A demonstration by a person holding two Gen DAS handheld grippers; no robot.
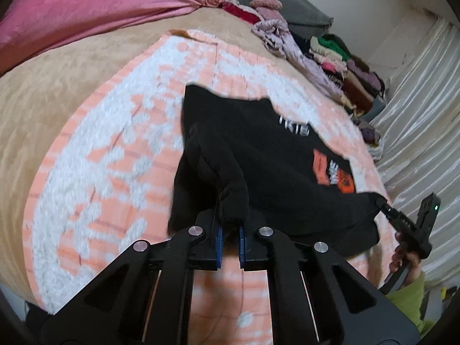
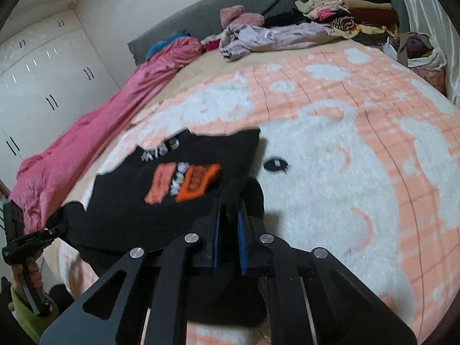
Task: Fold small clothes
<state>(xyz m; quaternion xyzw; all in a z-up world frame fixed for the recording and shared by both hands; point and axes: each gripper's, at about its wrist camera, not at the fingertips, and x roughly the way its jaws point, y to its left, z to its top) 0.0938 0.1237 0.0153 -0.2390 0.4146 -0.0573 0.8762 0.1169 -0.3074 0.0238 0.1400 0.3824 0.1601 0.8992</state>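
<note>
Between both tongs (image 1: 228,240) (image 2: 228,235) hangs pinched black shirt (image 1: 267,149).

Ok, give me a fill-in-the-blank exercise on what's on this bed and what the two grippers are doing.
1. Both grippers, left gripper and right gripper, are shut on the ___ printed T-shirt.
2. The T-shirt lies on a peach and ___ fleece blanket.
3. Along the bed's far side lies a crumpled ___ satin quilt.

Missing: black; white; pink

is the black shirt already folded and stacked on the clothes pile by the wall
No, the black shirt lies spread on the peach blanket, far from the clothes pile.
</note>
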